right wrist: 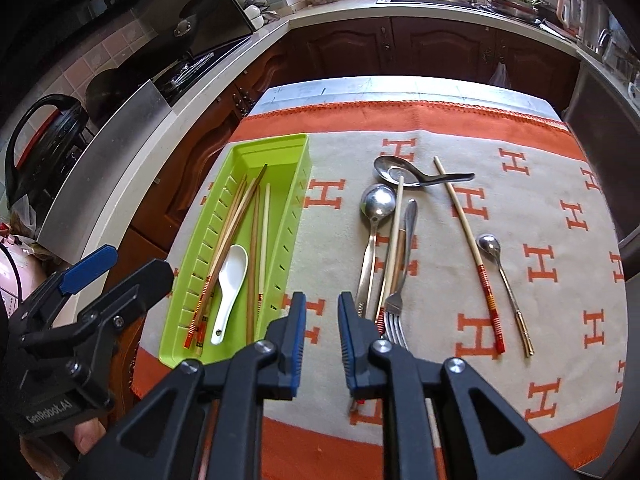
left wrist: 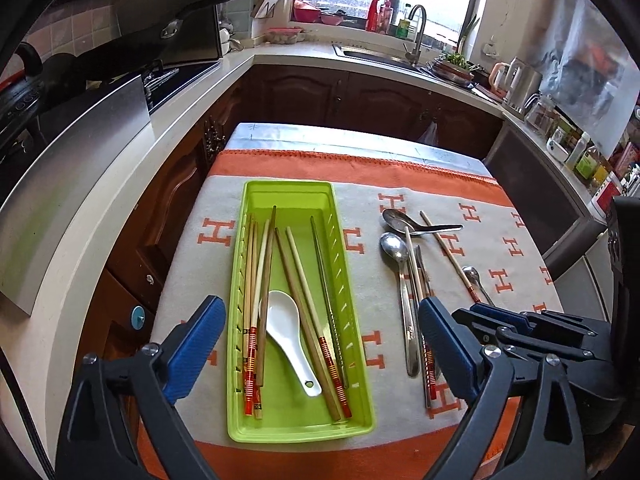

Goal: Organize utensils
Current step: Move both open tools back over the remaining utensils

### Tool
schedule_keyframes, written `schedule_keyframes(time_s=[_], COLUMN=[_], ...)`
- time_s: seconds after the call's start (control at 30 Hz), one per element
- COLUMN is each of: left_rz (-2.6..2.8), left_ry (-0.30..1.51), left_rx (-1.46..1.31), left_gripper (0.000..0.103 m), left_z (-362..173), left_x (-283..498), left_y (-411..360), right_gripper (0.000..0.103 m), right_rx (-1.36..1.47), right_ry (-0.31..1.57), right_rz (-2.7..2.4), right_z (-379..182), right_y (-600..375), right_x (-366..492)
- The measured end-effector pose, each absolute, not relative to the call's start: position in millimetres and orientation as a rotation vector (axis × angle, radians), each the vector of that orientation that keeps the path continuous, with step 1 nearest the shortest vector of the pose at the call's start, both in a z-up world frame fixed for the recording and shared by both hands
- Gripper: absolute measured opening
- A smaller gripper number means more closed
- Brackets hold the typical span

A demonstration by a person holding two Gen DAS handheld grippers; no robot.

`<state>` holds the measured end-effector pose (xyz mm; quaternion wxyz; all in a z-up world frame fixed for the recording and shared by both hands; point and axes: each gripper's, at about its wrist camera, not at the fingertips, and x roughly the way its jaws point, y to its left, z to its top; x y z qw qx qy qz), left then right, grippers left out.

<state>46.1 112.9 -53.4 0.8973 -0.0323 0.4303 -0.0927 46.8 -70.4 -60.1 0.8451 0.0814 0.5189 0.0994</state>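
Left gripper [left wrist: 320, 344]: jaws spread wide, nothing between the blue ribbed pads, positioned above the near end of the green tray [left wrist: 352, 272]. Right gripper [right wrist: 322, 340]: jaws parted by a narrow gap, nothing clamped, positioned just right of the tray's near end.

Container: the green tray is a long rectangular plastic bin with slotted side walls. It lies lengthwise on the blanket [left wrist: 224, 204]. Contents:
- several wooden chopsticks [left wrist: 296, 280], some with red-banded ends, lying along the tray;
- one metal chopstick [left wrist: 324, 276] against the right wall;
- one white ceramic spoon [left wrist: 286, 332], bowl uppermost, among the chopsticks.

Loose utensils, all right of the tray on the blanket:
- a wide metal soup spoon [right wrist: 404, 172], farthest away, handle pointing right;
- a long metal spoon [right wrist: 374, 220] nearest the tray;
- a pale chopstick [right wrist: 394, 240], its far tip resting on the soup spoon's bowl;
- a metal fork [right wrist: 400, 280] touching that chopstick, tines toward the camera;
- a second chopstick [right wrist: 466, 236] with a red-banded end, well apart from the tray;
- a small spoon [right wrist: 500, 272] with a gold handle, just beyond it.

Surface: the blanket is grey woven cloth with orange H marks and an orange border. Dark wooden cabinets [left wrist: 360, 96] and a pale countertop [left wrist: 168, 128] surround it.
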Motion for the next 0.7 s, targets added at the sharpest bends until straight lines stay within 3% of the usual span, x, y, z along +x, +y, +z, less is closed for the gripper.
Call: schedule_keyframes(time_s=[0.7], left_rz=[-0.267], left_ry=[0.932], left_rx=[-0.035], left_gripper=[0.096], left_z=[-75.0], left_x=[68.5], left_y=[66.6], right_gripper=[0.023], right_rx=[0.294], right_ry=[1.052], right_rz=[0.014], right_z=[-51.9], right_y=[-180.9], right_x=[50.5])
